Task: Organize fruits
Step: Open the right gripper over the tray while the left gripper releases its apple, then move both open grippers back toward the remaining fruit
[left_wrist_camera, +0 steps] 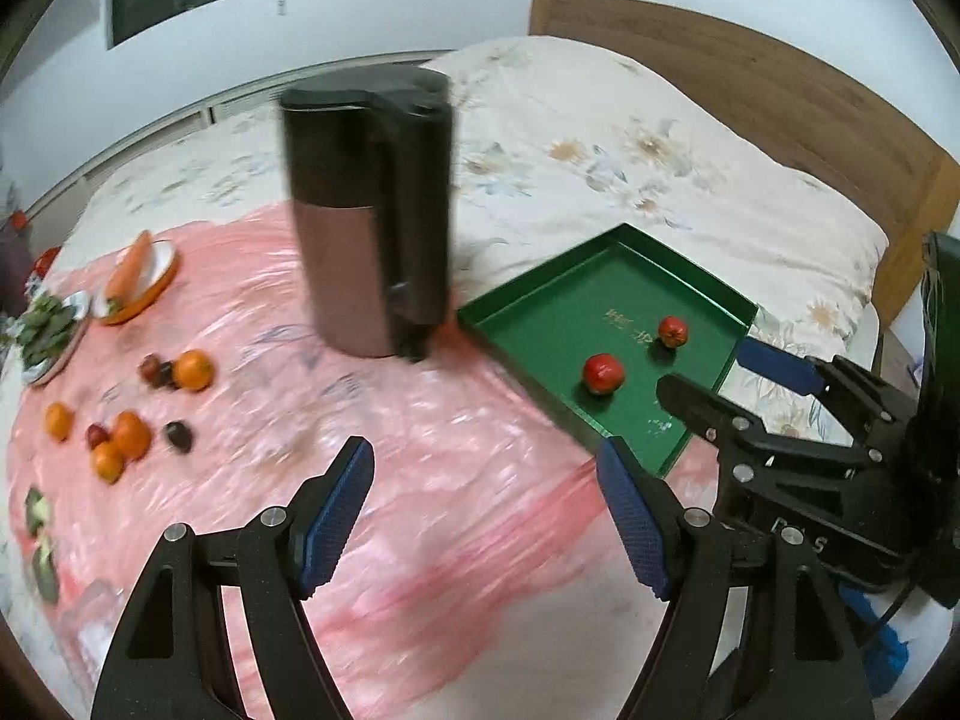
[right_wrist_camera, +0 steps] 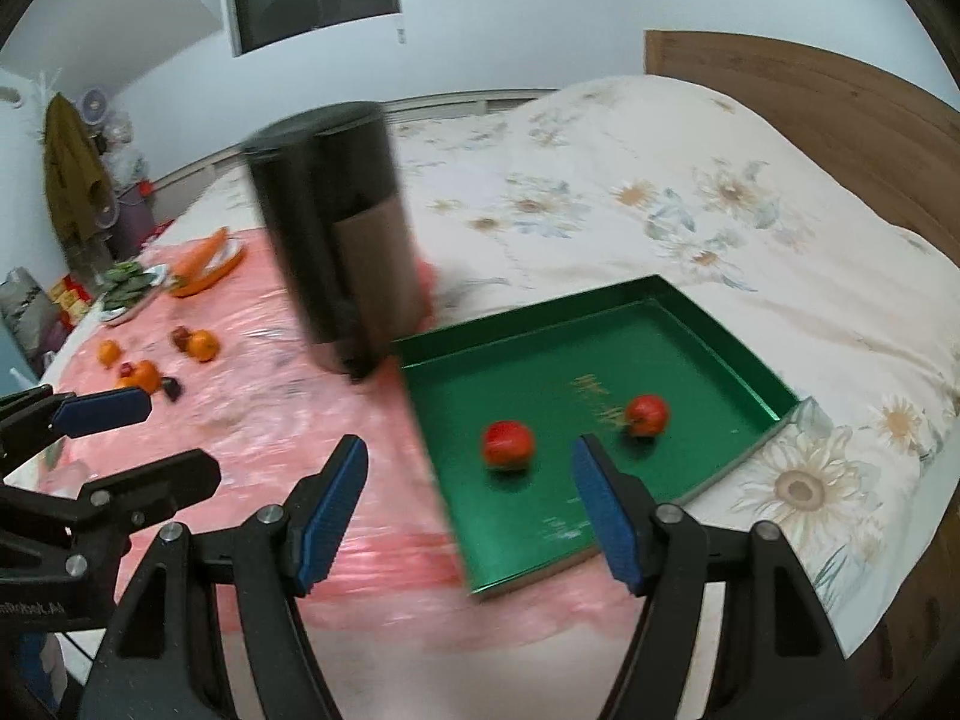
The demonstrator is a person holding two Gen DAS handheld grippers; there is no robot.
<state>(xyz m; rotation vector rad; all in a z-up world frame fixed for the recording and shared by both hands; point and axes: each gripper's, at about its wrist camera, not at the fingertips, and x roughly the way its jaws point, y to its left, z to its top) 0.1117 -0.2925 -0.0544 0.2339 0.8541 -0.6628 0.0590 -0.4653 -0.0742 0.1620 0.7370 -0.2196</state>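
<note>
Two round red fruits [right_wrist_camera: 508,444] [right_wrist_camera: 647,414] lying apart inside shallow green rectangular tray [right_wrist_camera: 720,336], on a bed under pale floral quilt [right_wrist_camera: 660,192]. Tray's near-left corner overlapping glossy pink plastic sheet [left_wrist_camera: 420,450]. Further left on that sheet, loose cluster of small orange citrus fruits [left_wrist_camera: 193,369] and dark plum-like fruits [left_wrist_camera: 179,435], well apart from tray. Beyond these, long orange carrot [left_wrist_camera: 129,273] resting across orange-rimmed white dish [left_wrist_camera: 157,291], beside plate of green leaves [left_wrist_camera: 48,330]. Tall dark cylindrical appliance with brown lower panel [left_wrist_camera: 366,210] standing upright on sheet, just beside tray's far-left corner. Left claw [left_wrist_camera: 485,516] above pink sheet, blue pads spread wide, nothing between. Right claw [right_wrist_camera: 469,507] over tray's near edge, likewise wide and empty. Wooden headboard [left_wrist_camera: 750,78] behind quilt.
</note>
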